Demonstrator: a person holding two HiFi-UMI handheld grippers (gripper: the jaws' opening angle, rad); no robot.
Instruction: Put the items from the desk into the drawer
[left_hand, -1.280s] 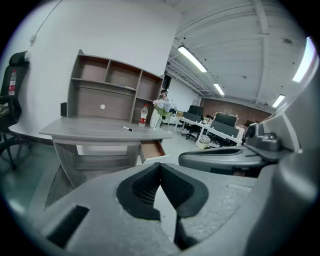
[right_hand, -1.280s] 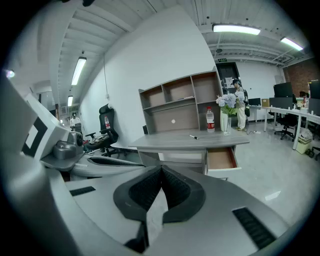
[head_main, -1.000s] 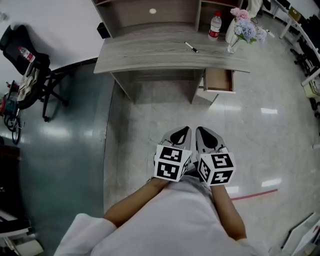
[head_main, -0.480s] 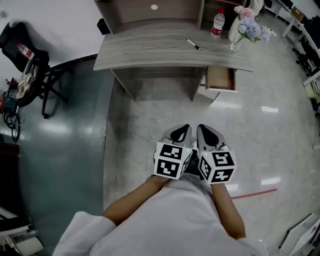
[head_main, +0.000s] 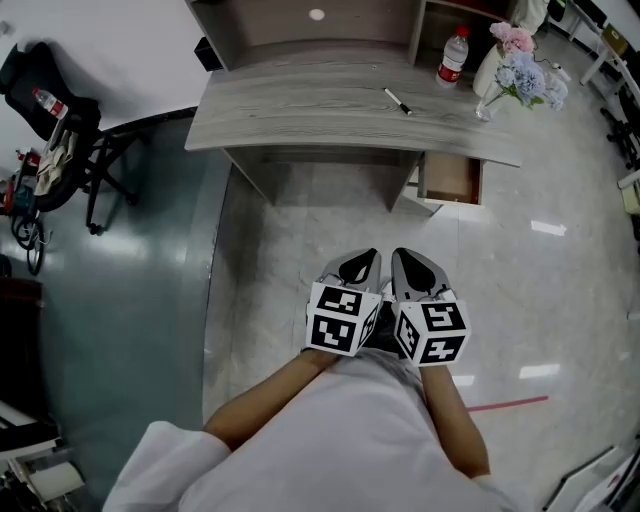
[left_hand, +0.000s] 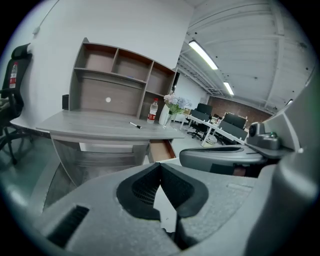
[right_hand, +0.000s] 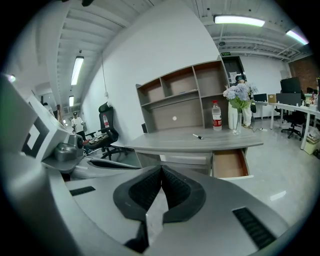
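Note:
A grey wooden desk (head_main: 330, 105) stands ahead of me, with a black marker pen (head_main: 398, 101) lying on its top. A water bottle (head_main: 452, 56) and a vase of flowers (head_main: 522, 72) stand at its right end. Under the right end a drawer (head_main: 450, 178) is pulled open and looks empty. My left gripper (head_main: 366, 264) and right gripper (head_main: 402, 263) are held side by side over the floor, well short of the desk. Both are shut with nothing between the jaws. The pen (right_hand: 198, 136) and open drawer (right_hand: 229, 164) also show in the right gripper view.
A shelf unit (head_main: 330, 25) rises at the back of the desk. A black office chair (head_main: 55, 130) with things piled on it stands at the left. More desks and chairs (left_hand: 220, 127) fill the room to the right. A red line (head_main: 505, 404) marks the tiled floor.
The desk and drawer have slid slightly right and down in the head view as I shift closer. Both grippers keep their place, shut.

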